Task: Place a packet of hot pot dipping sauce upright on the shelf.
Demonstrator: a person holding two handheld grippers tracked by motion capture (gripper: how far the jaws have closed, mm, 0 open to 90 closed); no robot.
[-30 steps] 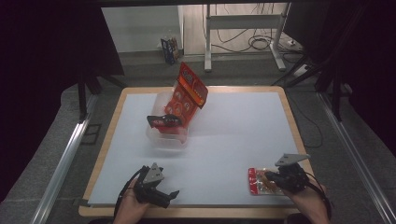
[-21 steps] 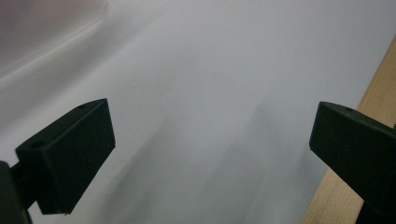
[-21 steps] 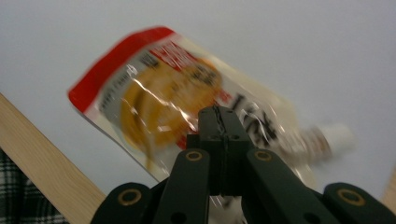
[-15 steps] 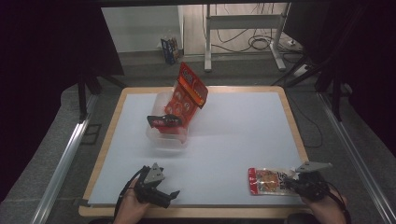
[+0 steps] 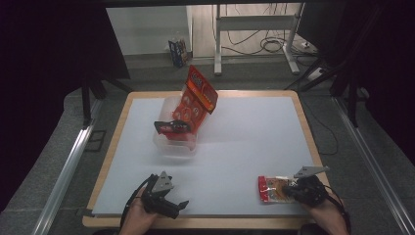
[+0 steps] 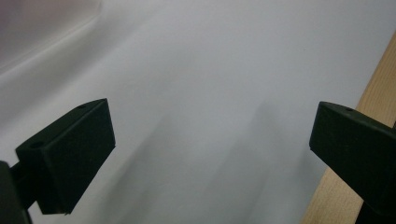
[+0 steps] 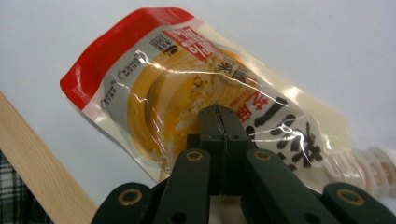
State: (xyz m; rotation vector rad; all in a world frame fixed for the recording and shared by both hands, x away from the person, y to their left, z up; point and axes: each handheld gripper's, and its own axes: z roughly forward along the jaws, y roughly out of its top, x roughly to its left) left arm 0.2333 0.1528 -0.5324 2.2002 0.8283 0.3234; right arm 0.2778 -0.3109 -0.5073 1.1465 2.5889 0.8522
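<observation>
At the white table's (image 5: pixel 244 147) near edge, the right gripper (image 5: pixel 288 190) pinches a soup pouch (image 5: pixel 272 188) flat; the left gripper (image 5: pixel 173 205) rests spread.

Laboratory recording bay: white-topped table (image 5: pixel 254 142) inside black curtains (image 5: pixel 54 44), metal stand (image 5: pixel 254 29) and floor cables (image 5: pixel 274 46) behind the table.

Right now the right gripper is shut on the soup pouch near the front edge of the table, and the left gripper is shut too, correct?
Not quite. The left gripper is open: the left gripper view shows its two jaws wide apart with bare table between them. The rest holds: the right gripper is shut on the soup pouch, which lies near the front edge.
</observation>
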